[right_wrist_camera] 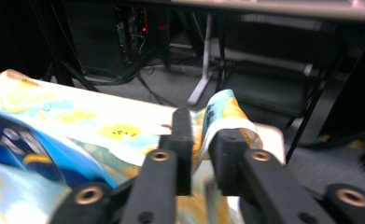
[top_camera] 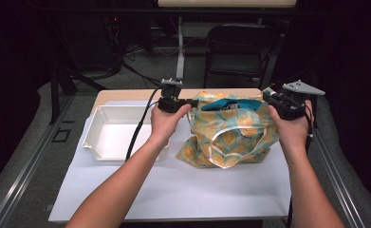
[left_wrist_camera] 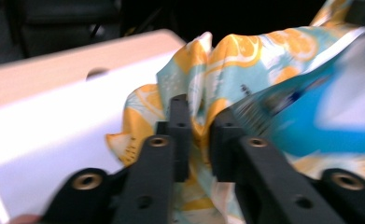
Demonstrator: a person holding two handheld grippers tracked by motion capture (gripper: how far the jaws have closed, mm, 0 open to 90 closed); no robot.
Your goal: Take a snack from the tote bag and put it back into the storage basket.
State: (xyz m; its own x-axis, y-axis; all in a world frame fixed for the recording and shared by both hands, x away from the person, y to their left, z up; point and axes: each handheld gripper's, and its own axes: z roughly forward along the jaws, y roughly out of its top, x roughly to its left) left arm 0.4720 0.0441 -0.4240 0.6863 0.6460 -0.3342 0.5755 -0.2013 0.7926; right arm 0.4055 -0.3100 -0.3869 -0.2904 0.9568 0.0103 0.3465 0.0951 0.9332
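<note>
High view shows me holding the mouth of a lemon-print fabric bag (top_camera: 230, 133) open from both sides: my left gripper (top_camera: 192, 102) sits at the bag's nine o'clock rim and my right gripper (top_camera: 267, 97) at its three o'clock rim. The bag stands near the middle of the white table mat (top_camera: 183, 190), with a blue packet (top_camera: 230, 103) showing in its open top toward twelve o'clock. In the left gripper view my jaws are nearly together with a fold of the printed cloth pinched between them, so I count that tool as clenched on the bag's edge; the right gripper view shows the same, the hemmed rim wrapped between the two black jaws and gripped. Both pinches look thin, only a little cloth deep. A white plastic tray (top_camera: 102, 149) lies on the mat at nine o'clock of the bag, just beside my left forearm. I judge the step in hand is spreading the opening so the packet can be reached. The next move, as I see it, calls for keeping one side pinned while the other tool lets go and goes in for the packet, without the limp cloth collapsing over it.
</note>
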